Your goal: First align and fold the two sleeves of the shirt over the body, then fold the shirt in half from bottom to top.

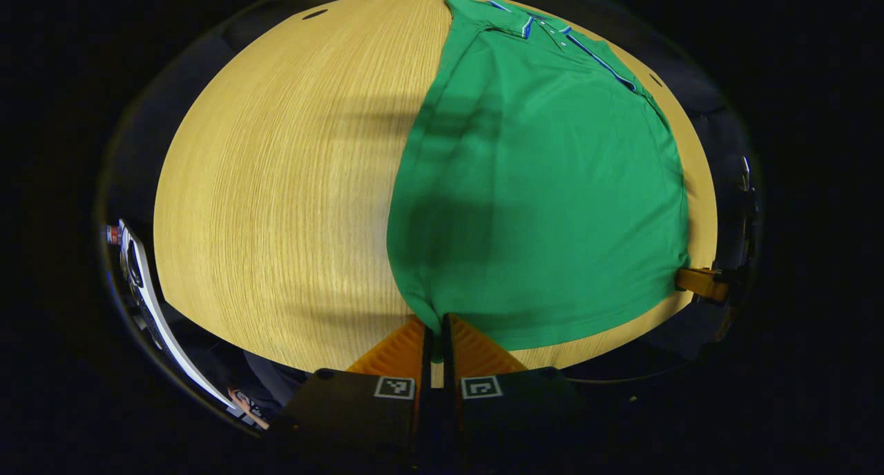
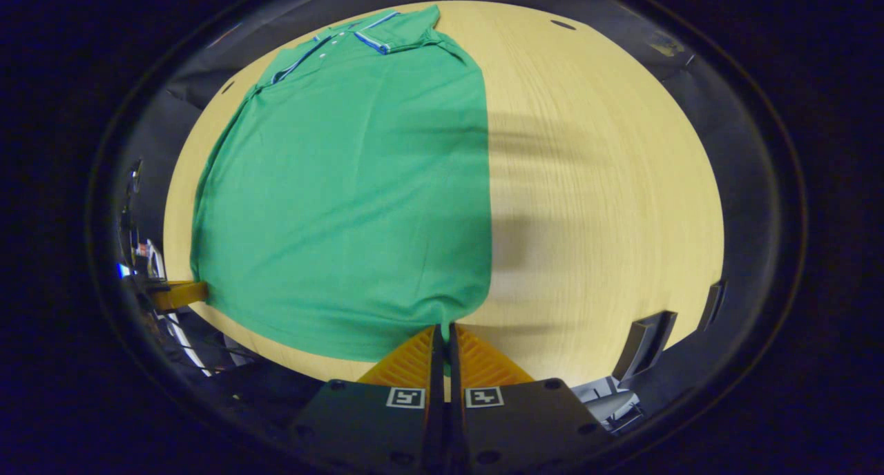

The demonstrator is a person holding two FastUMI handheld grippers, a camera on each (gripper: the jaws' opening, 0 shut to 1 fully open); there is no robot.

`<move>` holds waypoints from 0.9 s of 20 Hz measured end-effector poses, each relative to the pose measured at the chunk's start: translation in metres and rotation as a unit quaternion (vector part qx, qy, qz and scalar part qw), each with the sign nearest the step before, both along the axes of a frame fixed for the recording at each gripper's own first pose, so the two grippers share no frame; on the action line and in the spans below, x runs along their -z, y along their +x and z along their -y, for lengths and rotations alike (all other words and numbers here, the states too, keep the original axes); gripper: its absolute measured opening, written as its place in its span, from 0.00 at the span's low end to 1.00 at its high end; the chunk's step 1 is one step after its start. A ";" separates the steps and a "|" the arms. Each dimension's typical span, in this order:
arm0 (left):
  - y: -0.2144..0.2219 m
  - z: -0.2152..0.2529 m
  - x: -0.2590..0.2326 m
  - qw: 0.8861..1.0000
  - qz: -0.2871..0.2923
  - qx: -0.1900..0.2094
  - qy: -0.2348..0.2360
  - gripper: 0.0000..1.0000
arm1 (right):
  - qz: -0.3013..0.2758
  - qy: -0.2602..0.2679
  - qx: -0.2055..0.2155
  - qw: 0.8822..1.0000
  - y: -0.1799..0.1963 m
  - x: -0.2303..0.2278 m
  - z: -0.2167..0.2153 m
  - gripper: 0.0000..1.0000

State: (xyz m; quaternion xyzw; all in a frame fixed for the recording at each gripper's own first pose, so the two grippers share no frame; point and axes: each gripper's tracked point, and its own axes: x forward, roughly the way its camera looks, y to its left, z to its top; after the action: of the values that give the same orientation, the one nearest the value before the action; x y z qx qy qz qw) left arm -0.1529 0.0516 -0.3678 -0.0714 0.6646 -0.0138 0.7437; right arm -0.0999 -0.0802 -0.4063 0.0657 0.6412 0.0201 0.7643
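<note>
Left gripper (image 1: 436, 326): closed, pinching the shirt's (image 1: 539, 206) near hem corner.
Right gripper (image 2: 445, 333): closed on the shirt's other hem corner.
Shirt: flat on the bench (image 1: 276, 199), collar (image 1: 528, 23) farthest away.

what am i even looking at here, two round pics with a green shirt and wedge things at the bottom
No robot arm here: a person holds one two-finger gripper in each hand, and a fisheye camera rides on each, hence the round pictures. The wedges at the bottom are each gripper's own fingers.

A green polo shirt lies flat on a wooden table, collar at the far end, sleeves already folded in. In the left gripper view, the left gripper is shut on the shirt's near hem corner. In the right gripper view, the right gripper pinches the other hem corner. Each view also shows the other gripper at its side edge. Likely next: lifting the hem toward the collar.
</note>
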 end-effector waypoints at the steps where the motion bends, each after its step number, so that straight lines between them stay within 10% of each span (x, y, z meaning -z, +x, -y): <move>1: 0.000 0.000 0.000 1.000 0.001 -0.001 0.002 0.09 | 0.001 0.003 0.002 1.000 -0.001 -0.001 0.000 0.06; 18: 0.063 0.012 -0.090 0.989 0.143 0.011 -0.019 0.05 | 0.127 0.014 -0.016 0.992 0.043 -0.118 0.012 0.03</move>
State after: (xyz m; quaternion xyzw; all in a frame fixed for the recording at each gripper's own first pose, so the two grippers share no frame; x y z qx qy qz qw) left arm -0.0897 0.0395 -0.2775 -0.0752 0.5513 -0.0445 0.8297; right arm -0.0569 -0.0921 -0.2884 0.0629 0.5399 0.0496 0.8379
